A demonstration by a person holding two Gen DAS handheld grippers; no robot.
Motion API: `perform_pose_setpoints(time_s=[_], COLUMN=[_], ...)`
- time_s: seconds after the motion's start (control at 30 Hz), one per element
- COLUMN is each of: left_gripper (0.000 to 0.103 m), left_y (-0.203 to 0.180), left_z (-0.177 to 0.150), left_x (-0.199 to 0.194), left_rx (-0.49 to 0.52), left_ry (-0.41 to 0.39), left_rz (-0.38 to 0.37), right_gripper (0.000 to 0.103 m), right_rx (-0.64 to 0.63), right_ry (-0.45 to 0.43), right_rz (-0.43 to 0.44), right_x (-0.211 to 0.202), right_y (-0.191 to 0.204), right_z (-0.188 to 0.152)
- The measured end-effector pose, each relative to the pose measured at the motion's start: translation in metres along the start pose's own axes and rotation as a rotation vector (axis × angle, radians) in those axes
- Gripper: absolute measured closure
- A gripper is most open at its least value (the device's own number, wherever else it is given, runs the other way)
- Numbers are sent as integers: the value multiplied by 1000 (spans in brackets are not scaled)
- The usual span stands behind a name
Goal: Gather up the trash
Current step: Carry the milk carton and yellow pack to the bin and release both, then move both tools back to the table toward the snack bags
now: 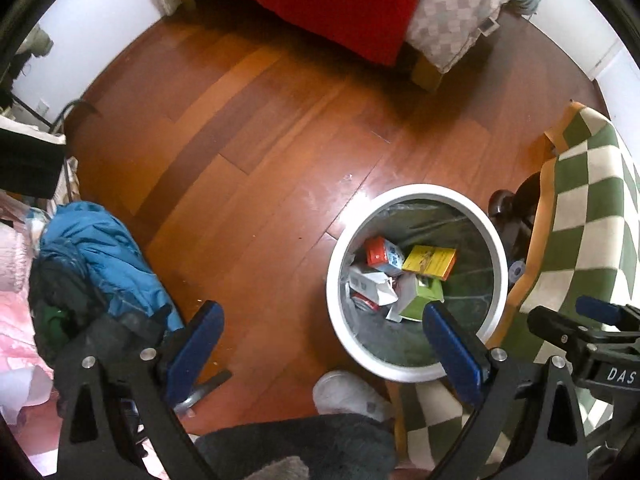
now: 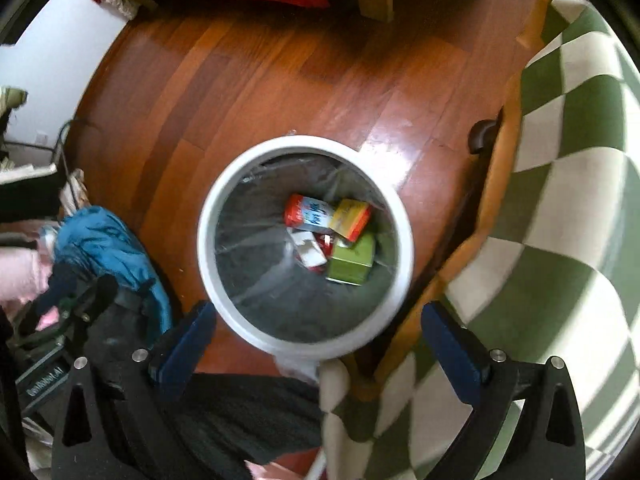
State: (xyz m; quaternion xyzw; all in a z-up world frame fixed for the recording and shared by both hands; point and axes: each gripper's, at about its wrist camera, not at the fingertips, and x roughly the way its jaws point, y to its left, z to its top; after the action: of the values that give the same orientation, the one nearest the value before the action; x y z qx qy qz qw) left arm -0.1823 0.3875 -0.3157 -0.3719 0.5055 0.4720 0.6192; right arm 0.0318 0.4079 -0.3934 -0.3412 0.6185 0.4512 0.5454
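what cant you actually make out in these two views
- Print on the boxes in the white bin: right wrist view, motion blur.
- Trash under the green box: left wrist view, covered by it and the left gripper finger.
- Under the bed: both views, red blanket and shadow.

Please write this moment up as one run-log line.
left tool: open, empty | right tool: open, empty, over bin | bin: lined, boxes inside | floor: no loose trash seen
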Motion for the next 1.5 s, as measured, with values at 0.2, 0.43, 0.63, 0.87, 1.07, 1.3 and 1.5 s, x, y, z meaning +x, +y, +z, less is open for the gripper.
perform_pose_setpoints(time_s=[0.2,0.43,0.63,0.87,1.07,1.3,1.5], left_gripper=[2,2,2,2,2,2,2], left_y=[-6,-11,-15,-21,-35,-67,-132], left_z=[-17,-33,-47,-66,-83,-90,-85], left_x=[-34,-70,-104,-152,-187,-215,-198], left_rx=[33,59,67,78,102,133,203], left_ry=[-55,-117,-165,-239,-294,-348,-350], left_rz=[9,3,-12,-25,-23,-56,-90], right_gripper=[0,0,0,0,0,0,0], right_rx=[-18,-10,-12,-23,-24,34,195], right_ry=[-61,-136,-194,-270,-344,-433,-486], right_rz=[-52,-41,-19,13,61,147,202], right_x=[-33,-72,-109,-157,-199,-243,-262], right_y=[2,-3,-7,-11,-14,-32,-103], right_z=[-37,-73,-98,-132,-163,-196,-218])
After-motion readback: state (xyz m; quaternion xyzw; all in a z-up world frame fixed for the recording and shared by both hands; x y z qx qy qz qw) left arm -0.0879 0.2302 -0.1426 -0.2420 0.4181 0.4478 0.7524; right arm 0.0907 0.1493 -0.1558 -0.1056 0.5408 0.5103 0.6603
